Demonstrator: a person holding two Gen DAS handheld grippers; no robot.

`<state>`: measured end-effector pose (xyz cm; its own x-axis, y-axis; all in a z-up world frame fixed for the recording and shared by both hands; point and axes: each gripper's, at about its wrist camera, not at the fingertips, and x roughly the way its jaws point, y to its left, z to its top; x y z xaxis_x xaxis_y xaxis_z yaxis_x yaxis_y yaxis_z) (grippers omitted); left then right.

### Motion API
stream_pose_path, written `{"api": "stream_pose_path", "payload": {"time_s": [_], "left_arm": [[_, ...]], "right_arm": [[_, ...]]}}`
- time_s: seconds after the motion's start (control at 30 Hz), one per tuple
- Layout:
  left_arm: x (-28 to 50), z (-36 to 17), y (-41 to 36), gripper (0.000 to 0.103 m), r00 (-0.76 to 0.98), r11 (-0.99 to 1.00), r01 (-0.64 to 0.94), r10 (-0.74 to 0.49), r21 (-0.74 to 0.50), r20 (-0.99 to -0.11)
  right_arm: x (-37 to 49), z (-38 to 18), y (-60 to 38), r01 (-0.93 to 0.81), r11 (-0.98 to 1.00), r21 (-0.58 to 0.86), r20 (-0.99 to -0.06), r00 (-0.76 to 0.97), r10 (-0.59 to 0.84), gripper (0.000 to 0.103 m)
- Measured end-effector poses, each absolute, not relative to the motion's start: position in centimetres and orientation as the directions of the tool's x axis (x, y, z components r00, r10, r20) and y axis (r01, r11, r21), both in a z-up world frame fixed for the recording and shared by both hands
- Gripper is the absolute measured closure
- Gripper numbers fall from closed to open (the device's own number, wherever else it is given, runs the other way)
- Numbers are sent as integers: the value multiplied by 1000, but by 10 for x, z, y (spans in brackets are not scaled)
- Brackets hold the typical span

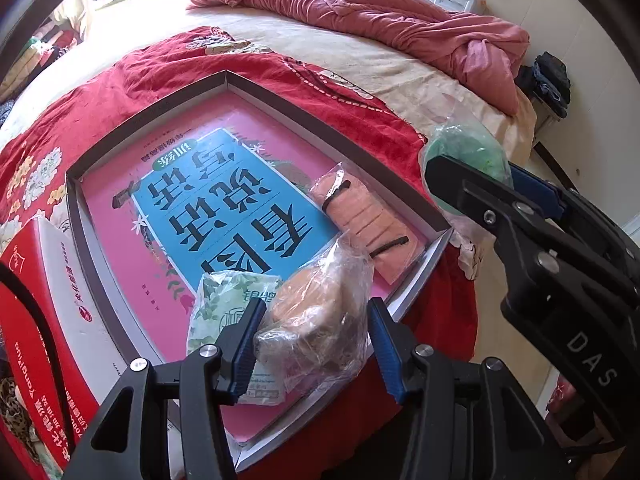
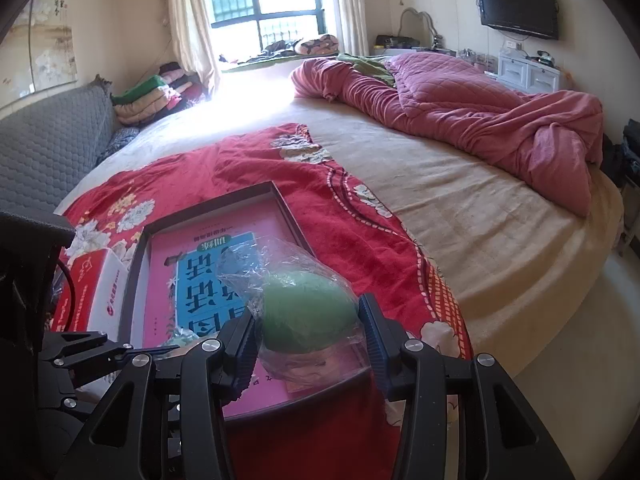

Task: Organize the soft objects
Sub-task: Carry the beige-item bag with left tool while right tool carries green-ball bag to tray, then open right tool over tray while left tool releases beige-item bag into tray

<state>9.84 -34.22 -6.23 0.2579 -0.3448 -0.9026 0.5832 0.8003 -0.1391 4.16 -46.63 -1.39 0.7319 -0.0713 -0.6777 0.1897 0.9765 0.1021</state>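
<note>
A shallow grey-rimmed box (image 1: 280, 92) with a pink and blue printed bottom lies on a red floral cloth on the bed. In it lie a pink item in plastic with black bands (image 1: 370, 220) and a green patterned packet (image 1: 224, 304). My left gripper (image 1: 316, 346) straddles a brown soft item in clear plastic (image 1: 316, 316) over the box's near corner; only the left pad seems to touch it, and a gap shows at the right pad. My right gripper (image 2: 310, 346) is shut on a green soft ball in clear plastic (image 2: 308, 316), held above the box's near right edge (image 2: 288, 208). That ball (image 1: 468, 156) also shows in the left wrist view.
A red and white carton (image 1: 48, 292) stands left of the box. A rumpled pink quilt (image 2: 480, 116) lies across the far right of the bed. A grey sofa (image 2: 48, 148) with piled clothes is at the left. The bed edge and floor are to the right.
</note>
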Motion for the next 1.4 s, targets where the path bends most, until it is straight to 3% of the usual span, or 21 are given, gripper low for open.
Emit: {"api": "stream_pose_path", "payload": {"time_s": [0.73, 1.4], "left_arm": [[106, -72, -334, 51, 273, 818, 565, -307, -107, -912], [111, -76, -331, 51, 285, 829, 552, -288, -89, -914]], "right_arm": [[70, -53, -460, 133, 985, 105, -759, 651, -7, 54], [78, -64, -455, 118, 974, 191, -764, 641, 72, 51]]}}
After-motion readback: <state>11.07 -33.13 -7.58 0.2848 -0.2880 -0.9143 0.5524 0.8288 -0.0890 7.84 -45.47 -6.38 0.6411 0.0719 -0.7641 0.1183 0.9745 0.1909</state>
